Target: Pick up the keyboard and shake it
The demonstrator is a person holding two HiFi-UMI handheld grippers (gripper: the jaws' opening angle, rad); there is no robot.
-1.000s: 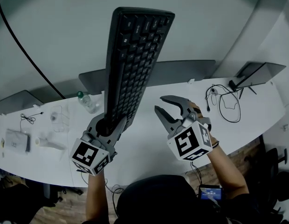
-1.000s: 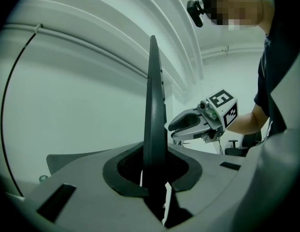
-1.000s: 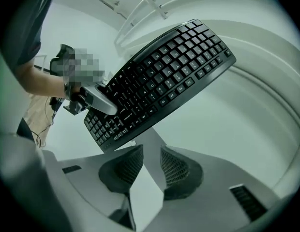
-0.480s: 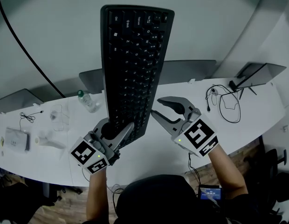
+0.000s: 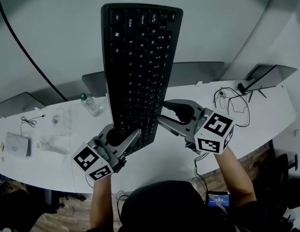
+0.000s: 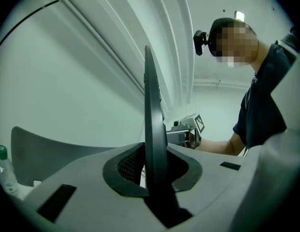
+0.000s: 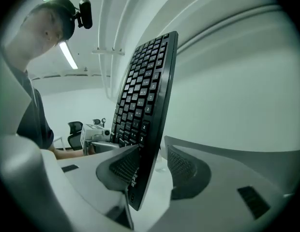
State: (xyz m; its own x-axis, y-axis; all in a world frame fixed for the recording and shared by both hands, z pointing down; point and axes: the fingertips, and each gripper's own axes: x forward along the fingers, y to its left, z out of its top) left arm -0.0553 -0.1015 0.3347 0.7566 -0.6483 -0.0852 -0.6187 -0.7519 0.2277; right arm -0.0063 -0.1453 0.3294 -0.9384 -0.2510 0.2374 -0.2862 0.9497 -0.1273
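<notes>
Upright keyboard [image 5: 140, 66] tight between left gripper's [image 5: 123, 135] jaws

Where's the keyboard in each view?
Head view: keyboard upright at centre, keys facing the camera.
Left gripper view: edge-on, a thin dark blade at centre.
Right gripper view: centre, tilted, keys facing left.
Shared landmark: left gripper, shut on the keyboard's lower end; it shows small at lower left in the right gripper view.
</notes>
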